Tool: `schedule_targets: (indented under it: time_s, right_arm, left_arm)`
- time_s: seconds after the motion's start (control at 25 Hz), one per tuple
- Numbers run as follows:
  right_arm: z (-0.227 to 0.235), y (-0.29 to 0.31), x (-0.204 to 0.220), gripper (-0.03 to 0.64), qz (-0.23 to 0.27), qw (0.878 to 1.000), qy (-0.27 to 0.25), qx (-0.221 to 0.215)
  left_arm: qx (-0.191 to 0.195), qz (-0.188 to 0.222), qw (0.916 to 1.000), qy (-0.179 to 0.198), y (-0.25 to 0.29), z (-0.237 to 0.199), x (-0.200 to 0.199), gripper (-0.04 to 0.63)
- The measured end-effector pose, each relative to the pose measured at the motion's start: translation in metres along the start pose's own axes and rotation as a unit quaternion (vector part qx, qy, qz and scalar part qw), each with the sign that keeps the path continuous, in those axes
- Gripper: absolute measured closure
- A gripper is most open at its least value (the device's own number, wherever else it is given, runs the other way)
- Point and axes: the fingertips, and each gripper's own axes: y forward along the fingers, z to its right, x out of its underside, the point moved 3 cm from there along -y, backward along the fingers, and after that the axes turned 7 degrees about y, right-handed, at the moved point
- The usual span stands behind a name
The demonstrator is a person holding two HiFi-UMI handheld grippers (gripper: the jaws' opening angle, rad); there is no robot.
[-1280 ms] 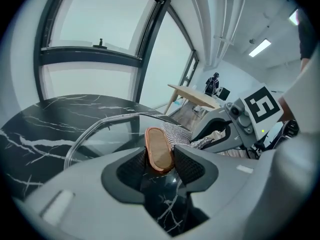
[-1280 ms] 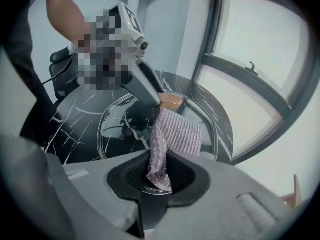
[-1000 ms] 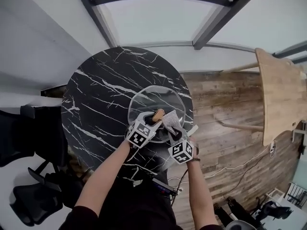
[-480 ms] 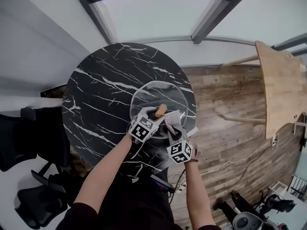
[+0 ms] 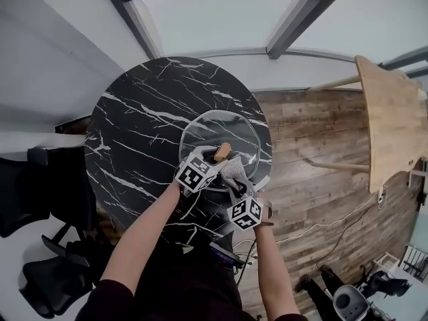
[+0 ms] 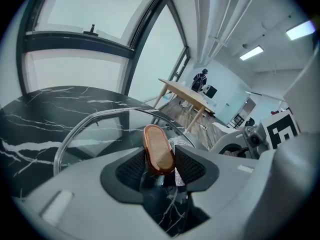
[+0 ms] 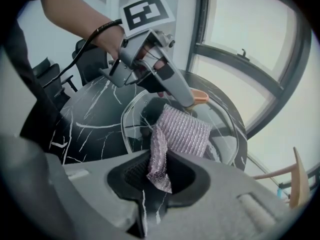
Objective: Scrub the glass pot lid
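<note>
Left gripper (image 6: 161,159) is clenching the glass pot lid (image 5: 215,128) by its wooden knob (image 6: 157,143), frame centre: the safest hold on slick, fragile glass. Right gripper (image 7: 159,170) is pinching a soft cloth (image 7: 182,131).

Head overhead; tool views near (share lid (image 5: 221,129)).

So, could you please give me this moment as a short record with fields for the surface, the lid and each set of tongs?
surface: round black marble table
lid: clear glass pot lid, on the table's right part
left tongs: shut on the lid's brown wooden knob
right tongs: shut on a pinkish metallic scrubbing cloth
cloth position: over the glass, beside the knob
</note>
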Motion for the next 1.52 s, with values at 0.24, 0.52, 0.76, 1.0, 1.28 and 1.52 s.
schedule_targets:
  time_s: [0.24, 0.52, 0.76, 1.0, 1.28, 1.52]
  right_arm:
    - [-0.017, 0.002, -0.003, 0.542, -0.010, 0.998, -0.050, -0.027]
    - [-0.064, 0.014, -0.014, 0.543, -0.006, 0.993, -0.085, -0.081]
    - [-0.079, 0.018, -0.021, 0.543, 0.000, 0.992, -0.073, -0.103]
    - [-0.111, 0.019, -0.014, 0.543, -0.022, 0.973, -0.111, -0.203]
    - [-0.118, -0.018, -0.024, 0.543, 0.067, 0.967, -0.038, -0.245]
    - [-0.081, -0.071, -0.009, 0.541, 0.101, 0.977, -0.012, -0.186]
  left_arm:
    - [-0.001, 0.003, 1.0000, 0.001, 0.000, 0.000, 0.000, 0.403]
    - [-0.005, 0.006, 1.0000, -0.004, 0.001, 0.000, 0.000, 0.403]
    - [-0.007, 0.006, 1.0000, -0.001, 0.002, 0.001, 0.001, 0.405]
    - [-0.010, 0.013, 0.9999, -0.005, 0.001, -0.001, 0.001, 0.405]
    - [-0.014, 0.006, 0.9999, -0.002, 0.002, -0.001, 0.009, 0.405]
    - [-0.027, 0.029, 0.9982, -0.045, 0.000, 0.002, 0.002, 0.403]
